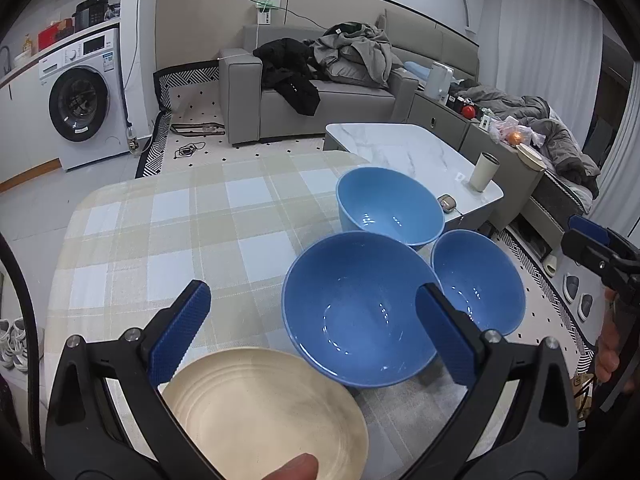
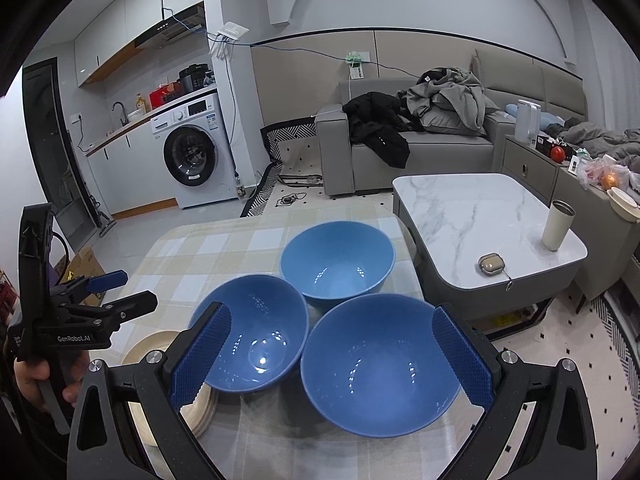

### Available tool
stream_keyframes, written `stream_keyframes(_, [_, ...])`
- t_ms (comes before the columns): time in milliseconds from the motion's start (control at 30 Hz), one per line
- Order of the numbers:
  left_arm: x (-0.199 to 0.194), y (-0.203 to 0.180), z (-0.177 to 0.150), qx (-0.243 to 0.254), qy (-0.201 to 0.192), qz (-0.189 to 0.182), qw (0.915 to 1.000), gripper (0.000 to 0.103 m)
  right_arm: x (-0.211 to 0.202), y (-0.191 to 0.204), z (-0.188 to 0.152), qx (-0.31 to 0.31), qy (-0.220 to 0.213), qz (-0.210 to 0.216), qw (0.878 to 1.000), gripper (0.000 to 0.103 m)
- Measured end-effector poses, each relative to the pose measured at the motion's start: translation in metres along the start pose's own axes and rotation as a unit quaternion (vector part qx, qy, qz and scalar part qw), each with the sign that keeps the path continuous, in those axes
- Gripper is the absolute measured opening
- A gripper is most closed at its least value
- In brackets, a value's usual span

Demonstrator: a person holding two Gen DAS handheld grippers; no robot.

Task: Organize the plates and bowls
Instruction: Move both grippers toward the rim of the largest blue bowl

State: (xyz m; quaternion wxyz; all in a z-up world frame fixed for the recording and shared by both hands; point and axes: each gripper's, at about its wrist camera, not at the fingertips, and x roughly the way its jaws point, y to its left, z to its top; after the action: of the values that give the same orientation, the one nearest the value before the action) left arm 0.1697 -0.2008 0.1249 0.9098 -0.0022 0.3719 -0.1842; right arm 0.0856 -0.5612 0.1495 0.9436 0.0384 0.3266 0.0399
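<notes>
Both tongs hang released, gripping nothing; right tongs (image 2: 332, 356) sit nearer, framing the near bowl (image 2: 380, 364) dead ahead at twelve o'clock; left tongs (image 1: 312, 332) hover over the cream plate (image 1: 264, 412), bowls at two o'clock.

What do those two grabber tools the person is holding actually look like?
Both the left gripper and right gripper are matte black frames with silver bolts and two flat fingers faced in blue, bumpy pads. The left one's side reads "GenRobot.AI" in white lettering.
</notes>
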Motion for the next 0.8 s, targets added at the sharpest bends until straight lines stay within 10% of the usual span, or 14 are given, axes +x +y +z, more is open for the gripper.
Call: stream_keyframes(800, [0.065, 0.0, 0.046, 0.0, 0.027, 0.009, 0.9996, 0.102, 0.048, -0.032, 0.041, 0.019, 0.019, -0.018, 0.999, 0.102])
